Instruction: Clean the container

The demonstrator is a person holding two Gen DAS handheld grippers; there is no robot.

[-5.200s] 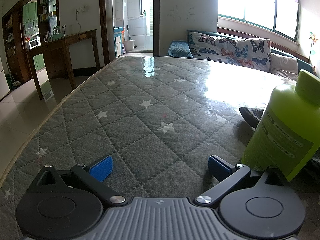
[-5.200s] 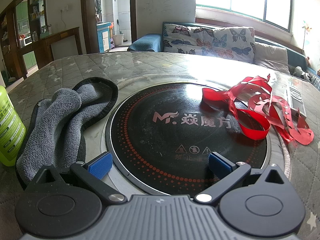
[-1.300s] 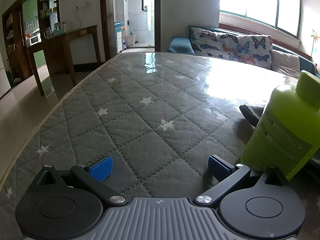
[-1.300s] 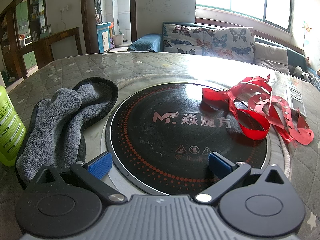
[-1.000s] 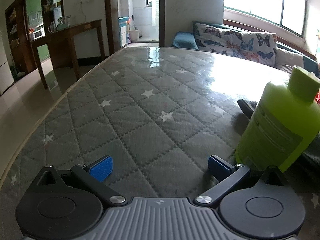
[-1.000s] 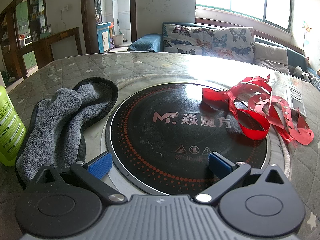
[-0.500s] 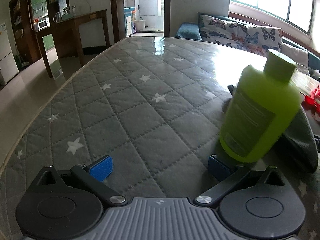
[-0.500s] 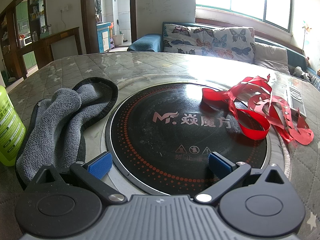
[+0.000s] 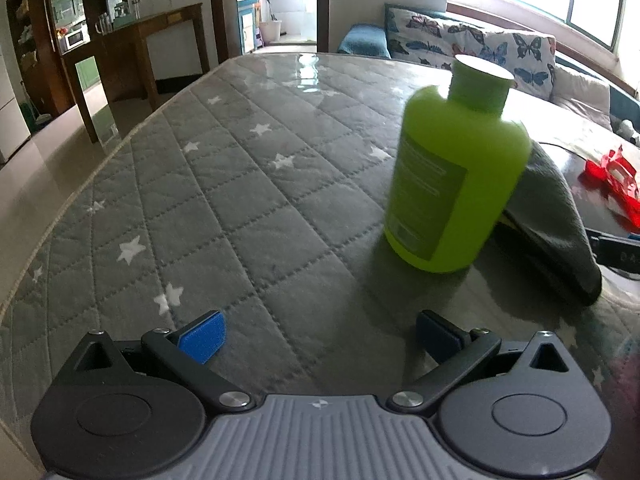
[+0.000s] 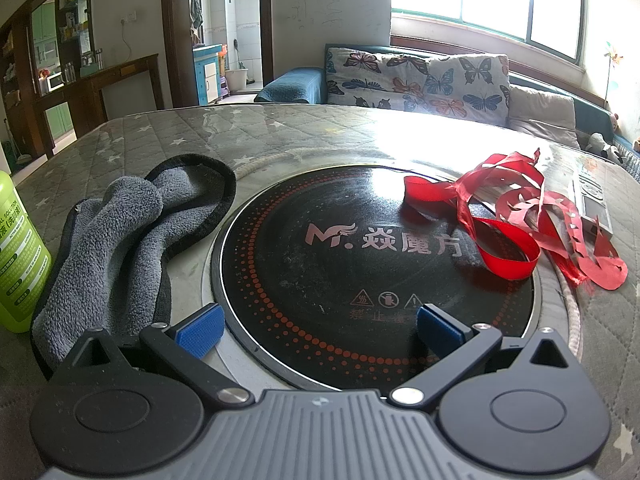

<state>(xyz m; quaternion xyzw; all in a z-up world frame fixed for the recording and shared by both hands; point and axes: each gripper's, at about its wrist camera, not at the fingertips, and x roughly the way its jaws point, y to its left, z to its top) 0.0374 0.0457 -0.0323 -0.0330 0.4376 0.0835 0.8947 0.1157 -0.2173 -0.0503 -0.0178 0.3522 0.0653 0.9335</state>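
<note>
The cooktop (image 10: 376, 256) lay on the quilted mattress (image 9: 224, 208), straight ahead of my right gripper (image 10: 320, 326), whose jaws were spread wide and empty. Red ribbon (image 10: 508, 220) sat at its two o'clock, a grey towel (image 10: 120, 236) at ten. My left gripper (image 9: 320, 332), also spread empty, faced the green bottle (image 9: 452, 172) at one o'clock.

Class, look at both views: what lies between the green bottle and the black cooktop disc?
The grey cloth lies between the green bottle and the black cooktop disc, clearest in the right wrist view.

Black left tongs (image 9: 319, 336) and right tongs (image 10: 318, 330); blue ribbed pads; silver pivot screws; grey ridged housing
</note>
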